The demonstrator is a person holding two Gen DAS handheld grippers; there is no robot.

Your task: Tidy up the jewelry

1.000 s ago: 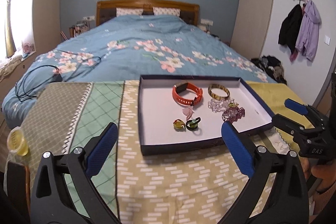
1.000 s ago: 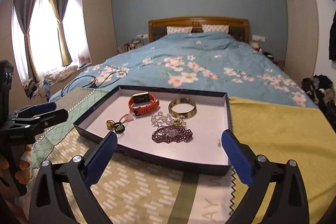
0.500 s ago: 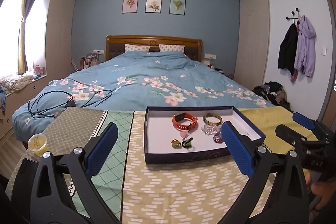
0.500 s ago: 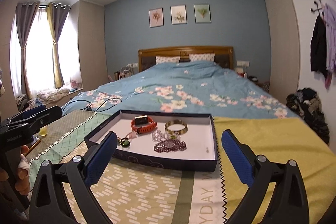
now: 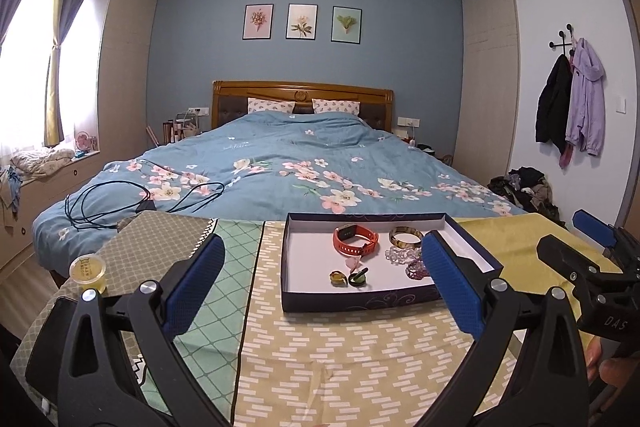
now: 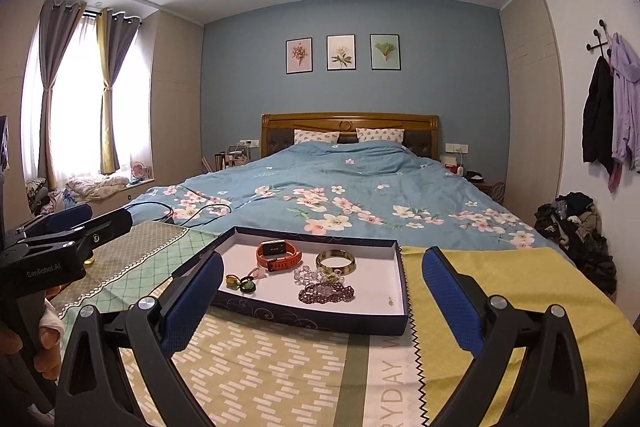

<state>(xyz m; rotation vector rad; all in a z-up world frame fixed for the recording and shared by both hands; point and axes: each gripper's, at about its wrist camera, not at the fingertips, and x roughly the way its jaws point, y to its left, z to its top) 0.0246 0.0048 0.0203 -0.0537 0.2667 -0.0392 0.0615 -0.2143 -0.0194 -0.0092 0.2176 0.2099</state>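
Observation:
A dark blue box lid (image 5: 360, 301) with a white inside lies on the cloth-covered table; it also shows in the right wrist view (image 6: 312, 319). In it lie an orange watch band (image 5: 355, 242), a gold bangle (image 5: 405, 237), clear beads (image 5: 398, 255), a purple bead bracelet (image 6: 326, 293) and two small rings (image 5: 348, 279). My left gripper (image 5: 322, 291) is open and empty, held back in front of the box. My right gripper (image 6: 322, 303) is open and empty, also short of the box.
Patterned cloths (image 5: 320, 355) cover the table. A small yellow-lidded jar (image 5: 88, 273) and a dark phone (image 5: 48, 327) sit at the left edge. A bed (image 5: 288, 171) with a black cable (image 5: 120, 203) lies behind. Clothes pile (image 6: 576, 227) at right.
Both grippers have pulled back and tilted up from the box, so the box looks smaller and the room and ceiling show. Both stay open. The jewelry has not moved.

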